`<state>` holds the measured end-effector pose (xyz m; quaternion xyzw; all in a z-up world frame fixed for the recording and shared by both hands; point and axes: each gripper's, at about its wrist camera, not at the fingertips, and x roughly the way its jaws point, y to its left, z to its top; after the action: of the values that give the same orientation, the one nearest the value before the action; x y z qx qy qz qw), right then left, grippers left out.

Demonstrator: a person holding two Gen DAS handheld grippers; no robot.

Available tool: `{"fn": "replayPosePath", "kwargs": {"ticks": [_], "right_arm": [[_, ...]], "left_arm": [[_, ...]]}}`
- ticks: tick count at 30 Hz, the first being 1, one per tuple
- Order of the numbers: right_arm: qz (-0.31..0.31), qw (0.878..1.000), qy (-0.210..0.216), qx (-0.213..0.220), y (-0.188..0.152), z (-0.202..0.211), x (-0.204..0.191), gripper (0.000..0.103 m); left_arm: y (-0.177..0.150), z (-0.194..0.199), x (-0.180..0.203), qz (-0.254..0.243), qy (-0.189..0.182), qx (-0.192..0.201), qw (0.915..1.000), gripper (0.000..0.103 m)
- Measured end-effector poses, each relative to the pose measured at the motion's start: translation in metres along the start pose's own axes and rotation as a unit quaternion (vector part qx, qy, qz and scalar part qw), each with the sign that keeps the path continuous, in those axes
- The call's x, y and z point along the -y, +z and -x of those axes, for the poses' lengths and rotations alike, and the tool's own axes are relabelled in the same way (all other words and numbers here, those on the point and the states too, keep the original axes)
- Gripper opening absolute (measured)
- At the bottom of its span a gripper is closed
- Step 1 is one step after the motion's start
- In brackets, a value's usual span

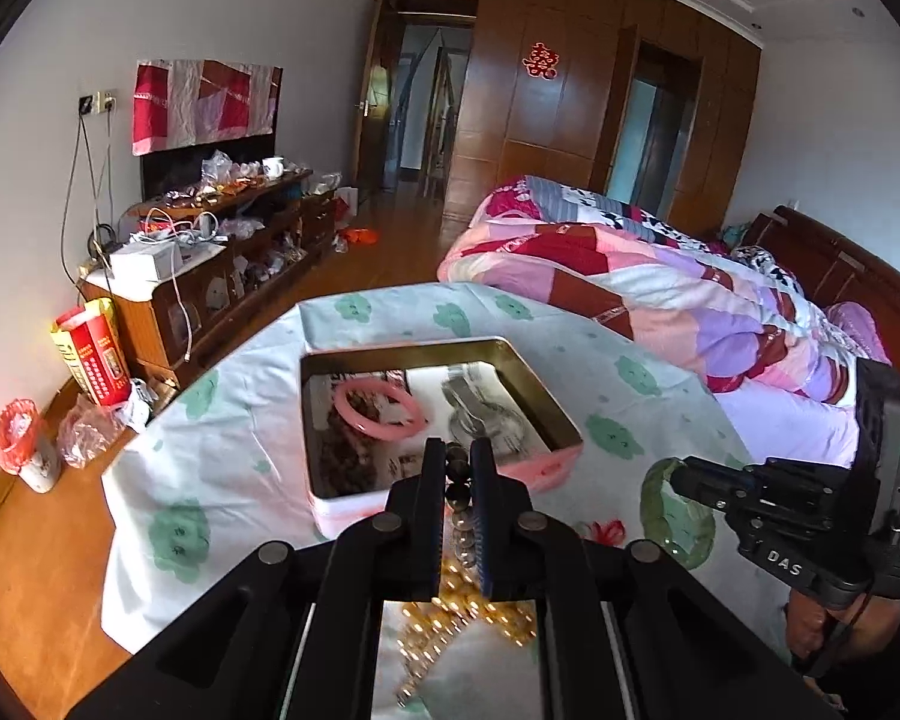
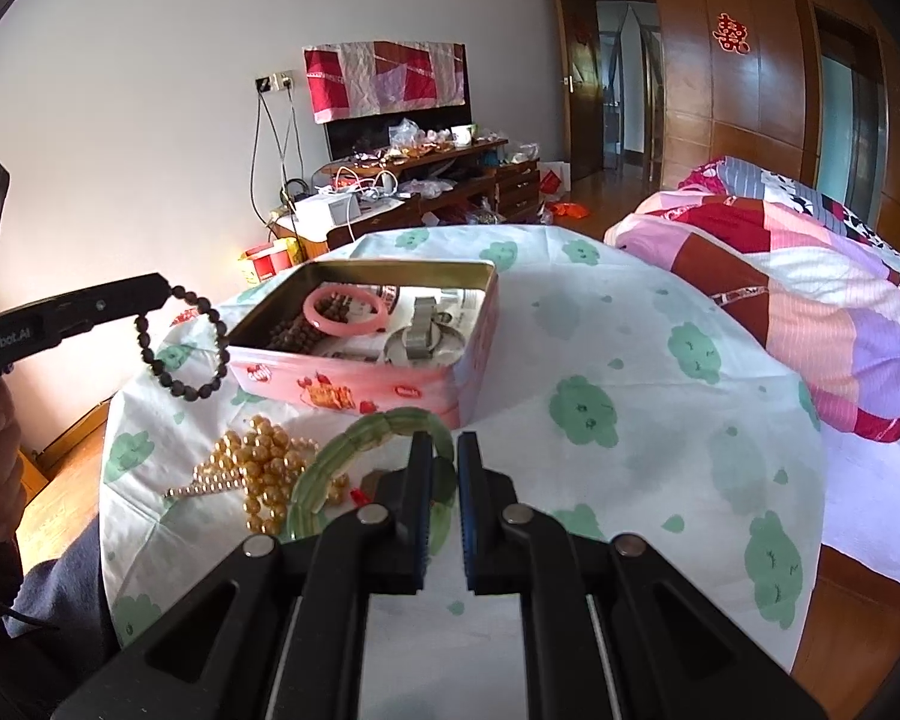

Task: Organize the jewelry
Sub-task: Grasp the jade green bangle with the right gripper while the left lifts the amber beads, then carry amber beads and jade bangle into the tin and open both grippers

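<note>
My left gripper [image 1: 457, 455] is shut on a dark bead bracelet [image 1: 457, 480], held just in front of the open pink tin [image 1: 342, 510]. From the right wrist view the bracelet [image 2: 183, 348] dangles off that gripper [image 2: 159, 294], left of the tin [image 2: 354, 387]. Inside the tin lie a pink bangle [image 2: 345, 312], brown beads [image 2: 297, 333] and a silver watch [image 2: 423, 336]. My right gripper [image 2: 444, 450] is shut on a green jade bangle [image 2: 366, 438], low over the cloth. A gold bead necklace [image 2: 258, 468] is heaped beside it.
The round table wears a white cloth with green clouds [image 2: 630, 360]. A bed with a patchwork quilt [image 2: 810, 276] is close on the right. A cluttered wooden cabinet [image 2: 450, 180] lines the far wall. A small red item [image 2: 360, 495] lies by the green bangle.
</note>
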<state>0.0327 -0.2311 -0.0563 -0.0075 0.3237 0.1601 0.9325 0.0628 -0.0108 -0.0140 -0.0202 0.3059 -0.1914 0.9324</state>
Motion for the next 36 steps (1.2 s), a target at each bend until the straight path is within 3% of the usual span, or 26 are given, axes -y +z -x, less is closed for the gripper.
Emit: {"fn": "replayPosePath", "kwargs": {"ticks": [16,36], "right_arm": [[0.025,1.000,-0.001,0.013,0.055,-0.032,0.000,0.011],[0.044,0.999,-0.005,-0.001,0.084,-0.080,-0.007,0.011]], "left_arm": [[0.024,-0.040,-0.011,-0.015,0.032,-0.004,0.9994,0.007],[0.032,-0.075,-0.024,-0.016,0.059,-0.024,0.9978,0.007]]}}
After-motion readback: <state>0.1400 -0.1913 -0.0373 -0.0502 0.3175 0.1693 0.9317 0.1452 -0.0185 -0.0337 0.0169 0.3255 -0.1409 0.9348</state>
